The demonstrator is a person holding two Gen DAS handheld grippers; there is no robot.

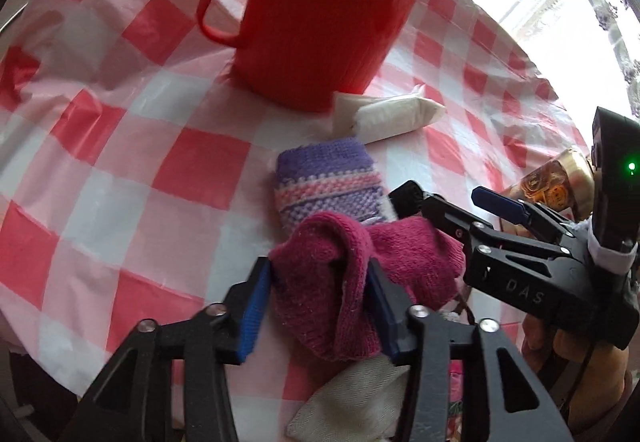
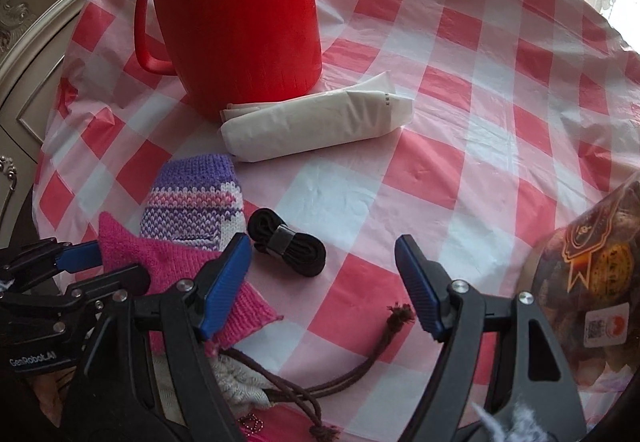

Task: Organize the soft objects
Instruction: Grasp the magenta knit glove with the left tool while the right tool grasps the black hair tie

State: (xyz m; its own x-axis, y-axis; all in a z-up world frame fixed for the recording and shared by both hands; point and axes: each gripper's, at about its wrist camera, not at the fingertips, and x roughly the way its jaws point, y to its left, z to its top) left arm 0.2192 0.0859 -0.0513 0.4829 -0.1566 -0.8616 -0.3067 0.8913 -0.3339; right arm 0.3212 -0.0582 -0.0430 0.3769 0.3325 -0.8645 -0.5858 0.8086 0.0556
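"DAS" in pale letters on the black body of the right gripper [image 1: 436, 198] | "GenRobot.AI" in white on the black body of the left gripper [image 2: 100, 262] | brown-gold patterned package [image 2: 592, 270] has a white QR sticker and a gold ribbon emblem, print too tiny to read
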